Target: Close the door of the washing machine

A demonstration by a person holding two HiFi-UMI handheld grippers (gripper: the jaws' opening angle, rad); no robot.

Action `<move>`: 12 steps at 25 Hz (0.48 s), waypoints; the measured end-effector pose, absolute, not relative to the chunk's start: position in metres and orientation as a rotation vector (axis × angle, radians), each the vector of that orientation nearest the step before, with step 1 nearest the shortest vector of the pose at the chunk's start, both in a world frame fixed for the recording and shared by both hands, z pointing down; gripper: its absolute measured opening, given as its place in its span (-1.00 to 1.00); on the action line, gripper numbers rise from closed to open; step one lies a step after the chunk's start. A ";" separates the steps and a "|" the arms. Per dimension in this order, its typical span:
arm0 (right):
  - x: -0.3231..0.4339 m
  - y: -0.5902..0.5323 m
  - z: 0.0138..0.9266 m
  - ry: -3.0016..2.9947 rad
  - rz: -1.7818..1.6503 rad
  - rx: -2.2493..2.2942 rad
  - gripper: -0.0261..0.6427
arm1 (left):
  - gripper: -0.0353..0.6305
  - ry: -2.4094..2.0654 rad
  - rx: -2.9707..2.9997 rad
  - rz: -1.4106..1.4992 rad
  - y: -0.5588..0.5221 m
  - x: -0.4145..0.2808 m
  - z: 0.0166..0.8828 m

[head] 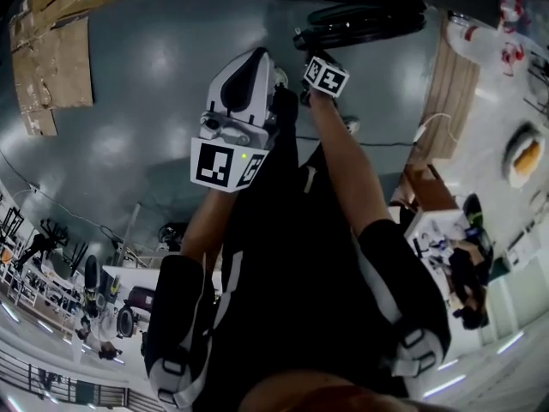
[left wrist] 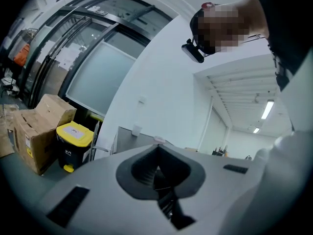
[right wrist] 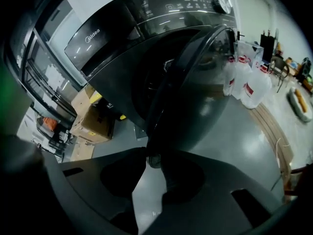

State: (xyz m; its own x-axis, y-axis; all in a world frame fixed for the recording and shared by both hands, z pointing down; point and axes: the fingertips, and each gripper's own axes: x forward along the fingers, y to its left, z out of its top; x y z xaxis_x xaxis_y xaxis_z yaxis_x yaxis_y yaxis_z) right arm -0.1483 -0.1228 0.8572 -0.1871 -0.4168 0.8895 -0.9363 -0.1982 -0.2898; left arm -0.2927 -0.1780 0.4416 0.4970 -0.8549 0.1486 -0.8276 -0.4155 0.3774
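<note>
Head view, upper left: flattened cardboard [head: 51, 45] on the grey floor.

Left arm [head: 199, 230]: bare forearm reaching up the frame from a black sleeve. It carries the left gripper [head: 257, 67], white body, marker cube nearest the camera. It sits just left of centre, well short of the door.

Left gripper view: left gripper [left wrist: 159, 173] tilted upward at a white wall and ceiling, away from the machine. Jaws pressed together, nothing between them. At the left edge are cardboard boxes [left wrist: 36, 129], with a yellow-lidded bin [left wrist: 73, 138] just beside them.

Head view, centre: right arm [head: 347, 166] stretched further forward than the left, forearm bare. The right gripper [head: 307, 54] is at top centre, its tip against the dark curved washing machine door [head: 369, 15], which lies along the top of the frame.

Right gripper view: washing machine [right wrist: 127, 28] fills the upper half, dark front, control panel along the top. The washing machine door [right wrist: 195, 92] stands open, swung out toward the camera and seen nearly edge-on. Its lower rim comes down to the tips of the right gripper [right wrist: 149, 163]. Jaws parted, a wedge of floor showing between them. Cannot tell whether they press on the rim.

Right side: water bottles [right wrist: 247, 82] stand near the machine. In the head view a wooden pallet [head: 450, 84] lies at upper right.
</note>
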 end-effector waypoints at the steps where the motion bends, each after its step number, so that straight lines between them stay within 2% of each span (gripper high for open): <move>1: -0.153 -0.132 0.856 -1.583 1.380 1.581 -0.65 | -0.88 -1.402 2.340 -0.091 -0.183 -0.296 0.443; 12: -0.183 -0.218 0.851 -1.606 1.436 1.600 -0.65 | -0.88 -1.409 2.305 -0.060 -0.214 -0.314 0.467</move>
State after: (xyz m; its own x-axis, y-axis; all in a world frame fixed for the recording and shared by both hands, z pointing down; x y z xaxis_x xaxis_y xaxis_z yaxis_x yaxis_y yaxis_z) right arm -0.1829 -0.2178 0.8507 -0.2224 -0.4402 0.8699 -0.9133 -0.2181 -0.3438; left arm -0.3135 -0.2138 0.4673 0.4810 -0.8568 0.1857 -0.8380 -0.3870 0.3848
